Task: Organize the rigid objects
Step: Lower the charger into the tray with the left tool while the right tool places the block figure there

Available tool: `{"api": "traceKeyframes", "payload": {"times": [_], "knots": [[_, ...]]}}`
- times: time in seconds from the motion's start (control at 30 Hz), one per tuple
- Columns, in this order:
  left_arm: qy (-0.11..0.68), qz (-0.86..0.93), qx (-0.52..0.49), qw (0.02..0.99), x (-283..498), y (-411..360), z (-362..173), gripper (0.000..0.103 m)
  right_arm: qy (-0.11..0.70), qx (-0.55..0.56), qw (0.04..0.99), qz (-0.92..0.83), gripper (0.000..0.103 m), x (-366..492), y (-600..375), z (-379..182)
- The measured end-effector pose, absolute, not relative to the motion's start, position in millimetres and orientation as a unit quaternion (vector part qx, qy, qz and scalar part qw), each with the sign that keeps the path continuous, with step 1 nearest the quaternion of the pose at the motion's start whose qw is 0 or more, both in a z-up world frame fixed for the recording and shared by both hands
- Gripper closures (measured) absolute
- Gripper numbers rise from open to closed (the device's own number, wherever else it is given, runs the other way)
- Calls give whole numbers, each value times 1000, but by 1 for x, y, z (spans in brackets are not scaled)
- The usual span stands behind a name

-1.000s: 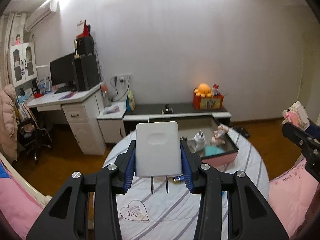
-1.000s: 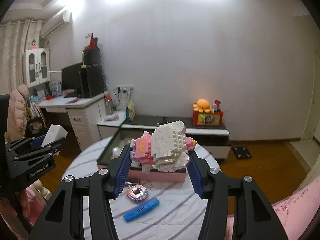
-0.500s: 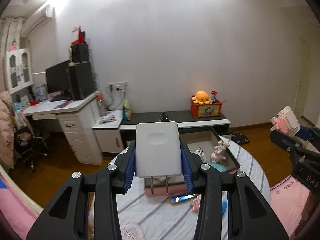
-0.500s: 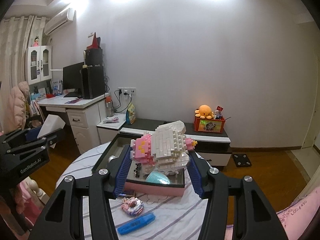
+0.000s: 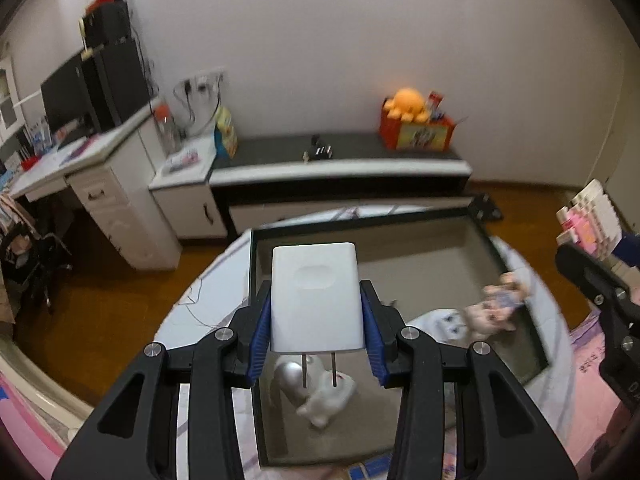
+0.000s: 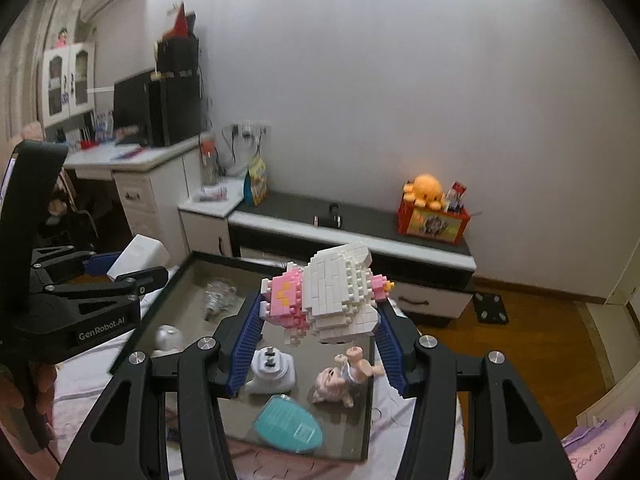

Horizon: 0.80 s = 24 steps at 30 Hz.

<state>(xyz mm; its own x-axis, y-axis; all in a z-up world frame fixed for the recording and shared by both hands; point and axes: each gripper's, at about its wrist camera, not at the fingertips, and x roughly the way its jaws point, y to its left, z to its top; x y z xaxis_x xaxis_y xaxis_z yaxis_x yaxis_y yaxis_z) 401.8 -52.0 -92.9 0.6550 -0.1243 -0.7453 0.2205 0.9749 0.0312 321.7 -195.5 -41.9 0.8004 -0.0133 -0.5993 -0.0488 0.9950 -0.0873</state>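
Dark-rimmed tray [image 5: 478, 227] on round table [image 5: 188, 312], lower centre; left gripper [image 5: 316, 344] pinching white plug charger [image 5: 313, 297] above it; right gripper [image 6: 318, 344] clamping pink-and-white brick figure [image 6: 328, 292] at frame centre, over tray

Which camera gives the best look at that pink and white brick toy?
The right wrist view: the brick toy sits centred and sharp, clamped between the right gripper jaws over the tray. The left wrist view catches only a cropped piece at its right edge.

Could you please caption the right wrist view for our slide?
Right gripper holds a pink-and-white brick figure above the tray.
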Motion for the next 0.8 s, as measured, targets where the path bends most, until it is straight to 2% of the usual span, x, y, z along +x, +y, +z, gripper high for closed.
{"api": "traceKeyframes", "payload": {"times": [0.3, 0.57, 0.6, 0.63, 0.67, 0.7, 0.8], "knots": [[455, -88, 71, 883, 431, -54, -136, 62, 400, -69, 914, 4, 48, 383, -207, -106], [460, -93, 87, 879, 434, -59, -142, 61, 433, -58, 900, 11, 48, 393, -211, -122], [457, -93, 90, 880, 435, -58, -142, 54, 432, -51, 900, 19, 48, 394, -213, -122], [449, -90, 99, 883, 433, -59, -140, 32, 435, -46, 899, 22, 44, 397, -216, -122], [446, -87, 102, 885, 433, -58, -140, 18, 441, -44, 896, 20, 36, 398, -217, -123], [440, -84, 101, 888, 431, -56, -138, 0, 443, -45, 895, 12, 15, 398, -218, -122], [419, -92, 89, 899, 425, -52, -132, 0, 429, -56, 902, -8, 13, 395, -219, -118]]}}
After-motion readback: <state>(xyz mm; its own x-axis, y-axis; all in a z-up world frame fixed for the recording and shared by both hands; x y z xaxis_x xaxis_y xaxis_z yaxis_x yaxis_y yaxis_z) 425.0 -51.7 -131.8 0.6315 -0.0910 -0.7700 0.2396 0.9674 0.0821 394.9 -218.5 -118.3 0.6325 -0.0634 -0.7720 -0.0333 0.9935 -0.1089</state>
